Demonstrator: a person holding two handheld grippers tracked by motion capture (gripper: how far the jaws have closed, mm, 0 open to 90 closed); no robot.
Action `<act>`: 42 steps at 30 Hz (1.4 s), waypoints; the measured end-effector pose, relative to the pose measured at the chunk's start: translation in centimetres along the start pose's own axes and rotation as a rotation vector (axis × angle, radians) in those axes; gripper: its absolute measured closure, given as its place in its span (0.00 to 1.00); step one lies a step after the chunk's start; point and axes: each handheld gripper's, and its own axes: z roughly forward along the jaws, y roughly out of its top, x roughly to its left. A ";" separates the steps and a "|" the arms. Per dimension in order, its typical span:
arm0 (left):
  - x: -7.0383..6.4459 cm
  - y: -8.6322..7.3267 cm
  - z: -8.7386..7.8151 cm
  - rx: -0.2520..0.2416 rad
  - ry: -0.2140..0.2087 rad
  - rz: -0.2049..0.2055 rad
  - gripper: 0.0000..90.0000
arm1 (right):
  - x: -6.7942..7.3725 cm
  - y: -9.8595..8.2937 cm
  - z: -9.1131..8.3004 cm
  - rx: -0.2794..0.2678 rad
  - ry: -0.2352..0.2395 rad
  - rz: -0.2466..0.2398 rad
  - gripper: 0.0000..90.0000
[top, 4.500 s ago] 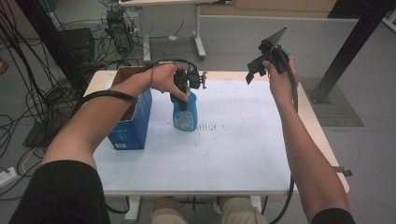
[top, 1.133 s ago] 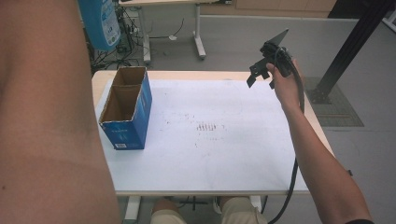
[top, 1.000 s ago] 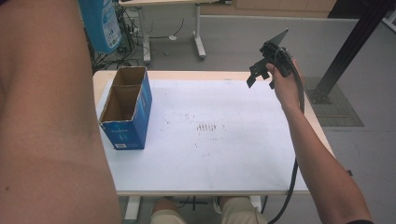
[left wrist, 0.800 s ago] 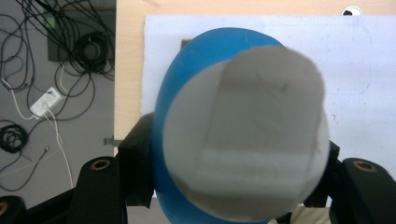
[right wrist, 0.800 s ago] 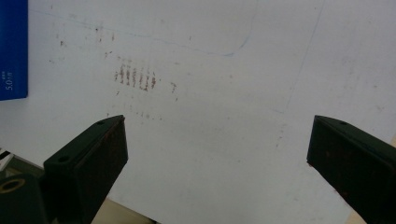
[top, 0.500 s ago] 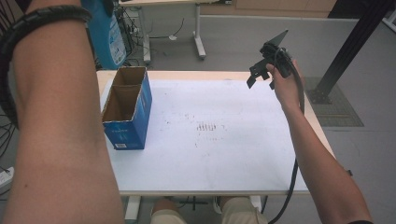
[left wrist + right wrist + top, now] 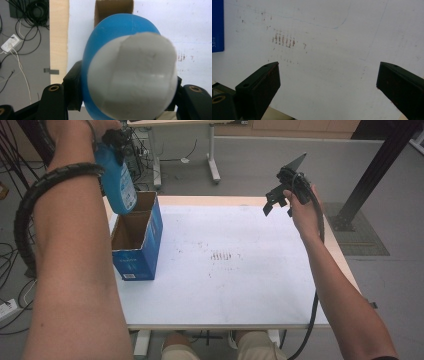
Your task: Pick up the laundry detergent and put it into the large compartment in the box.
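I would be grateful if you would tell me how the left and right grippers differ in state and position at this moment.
The left gripper is shut on the blue bottle, held high above the open cardboard box; the right gripper holds nothing, its jaws spread wide. The left hangs over the table's left edge, the right over its far right side. Both are held in the air, off the table.

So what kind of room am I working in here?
Likely a lab or workshop set up for recordings: a plain white table on a grey floor, tangled cables beside it, and a black metal frame post. The left claw holds a blue bottle above an open cardboard box.
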 end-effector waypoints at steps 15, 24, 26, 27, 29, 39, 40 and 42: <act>1.1 -0.8 7.6 0.074 -0.023 -0.004 0.41 | 0.6 -0.3 0.0 -0.001 -0.010 -0.004 0.06; 1.4 -1.6 10.5 0.087 -0.035 -0.001 0.41 | 1.2 -0.2 0.3 0.001 -0.020 -0.014 0.06; 1.3 -1.8 11.2 0.083 -0.031 0.006 0.41 | 1.4 0.0 0.4 0.008 -0.024 -0.018 0.06; 1.2 -1.8 11.5 0.088 -0.029 0.009 0.41 | 1.6 0.0 0.5 0.007 -0.025 -0.019 0.06; 1.0 -1.9 12.1 0.090 -0.025 0.012 0.41 | 1.7 0.0 0.5 0.010 -0.026 -0.021 0.06; 0.4 -2.4 15.6 0.109 -0.005 0.018 0.41 | 1.7 0.0 0.7 0.011 -0.030 -0.014 0.06; 0.5 -2.5 15.9 0.111 -0.008 0.016 0.41 | 1.6 0.0 0.7 0.013 -0.031 -0.016 0.06; 0.5 -2.7 16.4 0.109 -0.013 0.015 0.41 | 1.6 0.0 0.9 0.014 -0.030 -0.016 0.06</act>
